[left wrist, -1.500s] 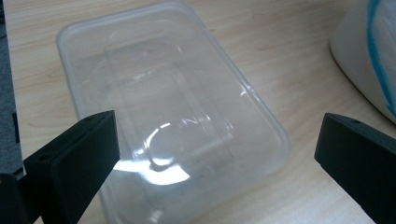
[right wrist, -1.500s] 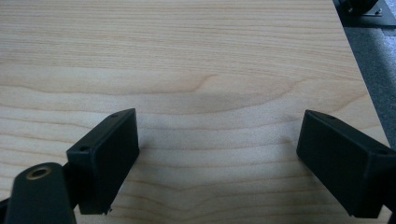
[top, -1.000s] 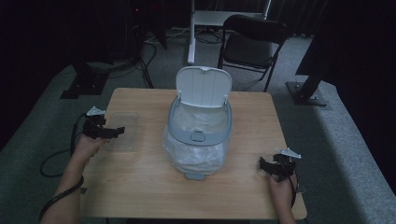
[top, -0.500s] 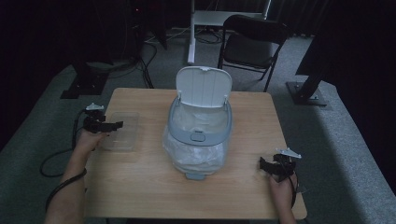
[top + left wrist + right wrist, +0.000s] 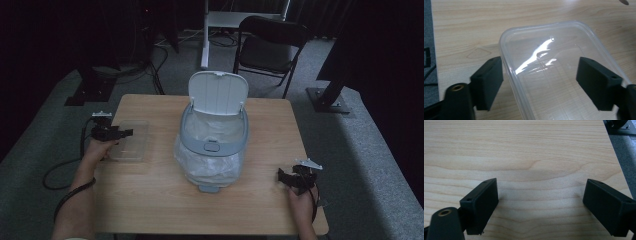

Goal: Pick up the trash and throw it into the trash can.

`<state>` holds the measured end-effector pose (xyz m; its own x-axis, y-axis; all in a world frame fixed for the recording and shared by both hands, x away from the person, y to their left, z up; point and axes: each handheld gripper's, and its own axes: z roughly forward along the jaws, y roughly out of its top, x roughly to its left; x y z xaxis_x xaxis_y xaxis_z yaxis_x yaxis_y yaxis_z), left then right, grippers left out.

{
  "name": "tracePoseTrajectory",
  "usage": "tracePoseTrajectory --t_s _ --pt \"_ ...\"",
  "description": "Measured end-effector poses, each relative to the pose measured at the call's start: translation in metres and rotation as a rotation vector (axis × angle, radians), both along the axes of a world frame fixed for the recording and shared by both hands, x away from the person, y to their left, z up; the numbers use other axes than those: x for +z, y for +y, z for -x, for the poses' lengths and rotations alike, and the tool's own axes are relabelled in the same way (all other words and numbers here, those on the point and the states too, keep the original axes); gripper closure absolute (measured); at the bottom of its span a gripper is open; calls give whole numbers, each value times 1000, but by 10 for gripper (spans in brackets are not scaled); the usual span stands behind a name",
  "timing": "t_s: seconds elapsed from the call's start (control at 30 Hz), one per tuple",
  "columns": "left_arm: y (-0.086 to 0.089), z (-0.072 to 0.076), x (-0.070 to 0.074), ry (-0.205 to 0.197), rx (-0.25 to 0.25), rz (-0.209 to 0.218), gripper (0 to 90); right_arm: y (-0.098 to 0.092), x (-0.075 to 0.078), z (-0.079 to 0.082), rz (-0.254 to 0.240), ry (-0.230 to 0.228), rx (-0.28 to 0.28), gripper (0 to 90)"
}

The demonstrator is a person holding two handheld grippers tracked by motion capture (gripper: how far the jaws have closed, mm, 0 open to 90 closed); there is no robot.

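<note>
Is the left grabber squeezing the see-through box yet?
Cannot tell. In the left gripper view the left gripper, jaws just closing, straddles the clear container's rim; one jaw meets the rim's outside with no gap plain, the other stands apart inside.

We find no text, label, brand, number or sign that we can read: nothing legible on the bin (image 5: pixel 215 140), the clear container (image 5: pixel 554 72), the table (image 5: pixel 150 200) or the grippers.

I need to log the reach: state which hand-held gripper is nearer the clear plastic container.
Left. The left hand-held gripper straddles the clear plastic container's rim, its jaws closing. The right hand-held gripper rests at the table's opposite near corner, beyond the bin.
</note>
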<state>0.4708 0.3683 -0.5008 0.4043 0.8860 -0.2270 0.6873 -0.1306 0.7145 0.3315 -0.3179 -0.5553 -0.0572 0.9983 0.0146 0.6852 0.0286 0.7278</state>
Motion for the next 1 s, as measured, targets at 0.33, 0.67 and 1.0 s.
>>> tracePoseTrajectory --t_s 0.33,0.67,1.0 --pt "-5 4 15 6 -17 39 544 0 0 0 0 0 0 121" --pt "-36 6 36 27 -78 85 758 0 0 0 1 0 2 121" --pt "-77 16 56 4 -176 38 854 0 0 0 0 0 2 121"
